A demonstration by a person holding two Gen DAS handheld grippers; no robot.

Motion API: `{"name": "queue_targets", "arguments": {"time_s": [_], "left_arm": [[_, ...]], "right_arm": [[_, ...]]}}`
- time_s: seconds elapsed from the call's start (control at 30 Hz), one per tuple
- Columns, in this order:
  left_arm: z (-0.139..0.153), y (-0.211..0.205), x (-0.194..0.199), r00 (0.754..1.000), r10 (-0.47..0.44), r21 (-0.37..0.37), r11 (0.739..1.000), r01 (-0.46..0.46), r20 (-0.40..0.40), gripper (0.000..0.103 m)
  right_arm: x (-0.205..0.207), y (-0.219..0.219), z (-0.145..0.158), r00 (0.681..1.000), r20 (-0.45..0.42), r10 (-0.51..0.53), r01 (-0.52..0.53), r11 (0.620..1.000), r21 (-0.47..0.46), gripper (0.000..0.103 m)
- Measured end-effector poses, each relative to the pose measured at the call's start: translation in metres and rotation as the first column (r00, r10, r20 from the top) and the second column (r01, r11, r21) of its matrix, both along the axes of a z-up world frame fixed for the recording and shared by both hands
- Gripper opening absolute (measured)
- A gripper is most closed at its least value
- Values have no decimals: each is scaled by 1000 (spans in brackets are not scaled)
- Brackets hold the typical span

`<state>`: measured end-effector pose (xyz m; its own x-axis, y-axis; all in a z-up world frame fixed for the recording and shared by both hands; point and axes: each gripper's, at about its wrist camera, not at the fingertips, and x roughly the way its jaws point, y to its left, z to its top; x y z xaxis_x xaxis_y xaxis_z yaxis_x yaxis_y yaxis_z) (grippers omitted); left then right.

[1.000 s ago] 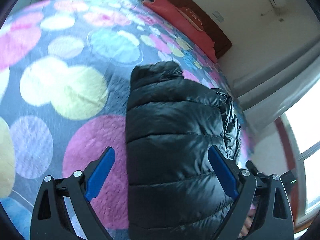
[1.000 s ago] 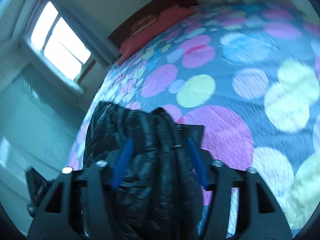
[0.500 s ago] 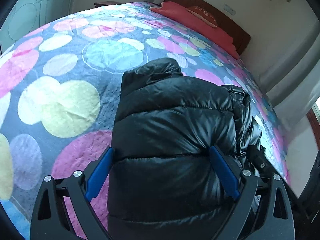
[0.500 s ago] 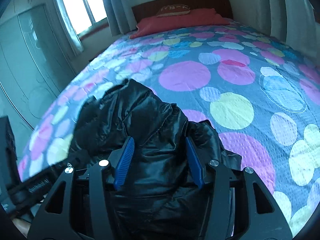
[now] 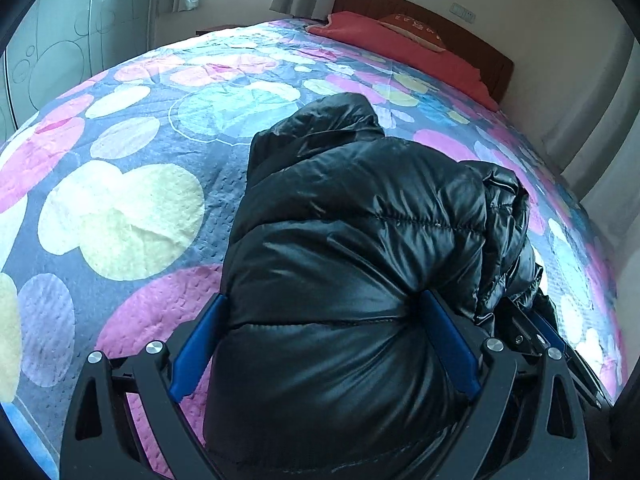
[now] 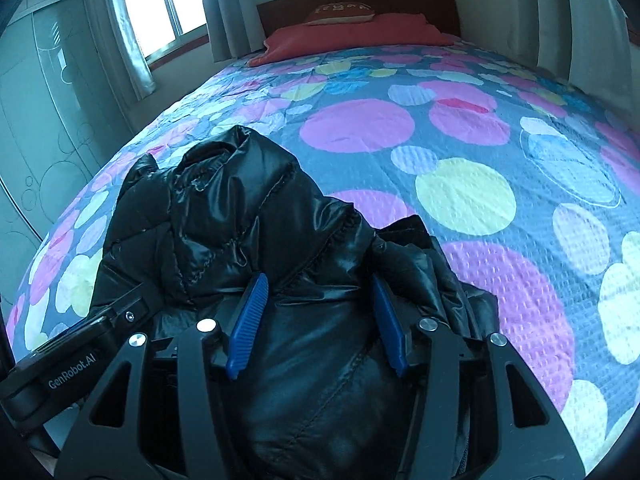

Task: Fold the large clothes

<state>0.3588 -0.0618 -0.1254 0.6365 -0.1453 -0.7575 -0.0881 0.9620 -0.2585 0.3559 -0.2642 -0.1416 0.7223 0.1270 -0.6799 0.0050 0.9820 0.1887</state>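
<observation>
A shiny black puffer jacket [image 5: 352,240] lies bunched on the bed, near its foot edge. My left gripper [image 5: 324,304] straddles a thick fold of it; the blue pads [image 5: 448,340] press into the padding on both sides. My right gripper [image 6: 318,288] grips another bulge of the same jacket [image 6: 240,208], its blue pads [image 6: 248,320] squeezing the fabric. The right gripper's body shows at the lower right of the left wrist view [image 5: 536,336], and the left gripper's body shows at the lower left of the right wrist view [image 6: 80,344].
The bed carries a grey spread with coloured circles [image 5: 120,216]. A red pillow [image 6: 352,36] and a dark headboard [image 6: 360,0] are at the far end. A window [image 6: 152,4] with curtains and a wardrobe [image 6: 40,112] stand on one side.
Both grippers have closed in on the jacket and swung round toward the headboard. The jacket now bulges up between the pads of each gripper.
</observation>
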Motion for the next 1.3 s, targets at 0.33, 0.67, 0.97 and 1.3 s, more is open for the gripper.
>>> {"name": "queue_targets", "arguments": {"time_s": [0.33,0.67,0.97,1.3], "left_arm": [[9,2,-4,1000,-10,-9,1000,10,6,95],[28,-4,-12,999,-27,61,998,25,30,95],[41,-5,-27,997,-33,120,992,25,65,95],[51,3,-54,997,-29,170,985,16,75,95]], "right_arm": [[-6,-6,2,999,30,12,-14,999,48,53],[-32,-13,28,996,83,-10,3,996,87,71],[-54,-21,35,995,87,-42,35,996,79,71],[-78,-38,36,994,66,-90,84,993,88,71]]}}
